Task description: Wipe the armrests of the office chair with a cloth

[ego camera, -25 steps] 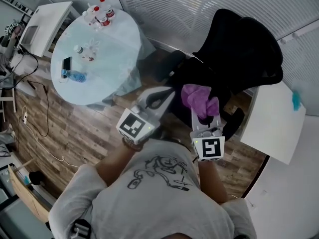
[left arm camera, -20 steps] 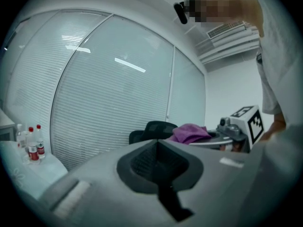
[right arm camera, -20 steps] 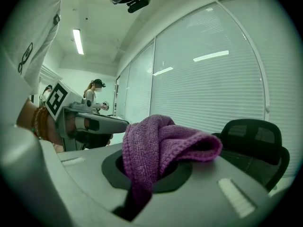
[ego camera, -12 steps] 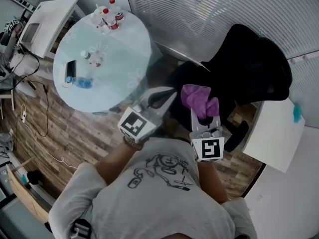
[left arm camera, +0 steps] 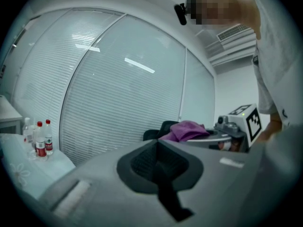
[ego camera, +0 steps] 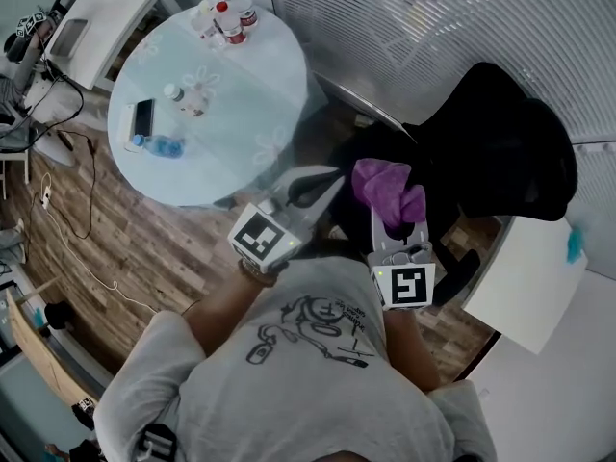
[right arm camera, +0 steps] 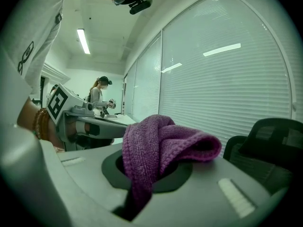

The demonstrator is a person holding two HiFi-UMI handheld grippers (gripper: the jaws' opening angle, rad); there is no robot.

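Purple knitted cloth (ego camera: 383, 189): one, bunched, pinched in the right gripper (ego camera: 397, 223), whose jaws are closed on a fold of it. The rest flops over the jaw tips. In the head view it hangs over the near edge of the black office chair (ego camera: 505, 147). In the right gripper view the chair sits off to the right, apart from the cloth.

Left gripper (ego camera: 321, 183): jaws pressed together with nothing between them, held just left of the right one, tips angled toward the cloth.

Marker cubes: two, one per gripper, each showing a black-and-white square pattern with no readable text.

Round pale table (ego camera: 245, 114) to the left of the chair. Items counted on it:
- Bottles at the far edge (ego camera: 223, 14): three upright, two with red caps and red labels, one clear. The print is too small to read.
- One small bottle (ego camera: 177, 93) nearer the middle.
- One phone (ego camera: 142, 118), lying flat.
- One blue bottle (ego camera: 162, 145), lying on its side.

White panel (ego camera: 525, 277) to the right of the chair, with one blue item (ego camera: 575, 243) at its far corner.

The shirt carries a line drawing; I can read no words in it.
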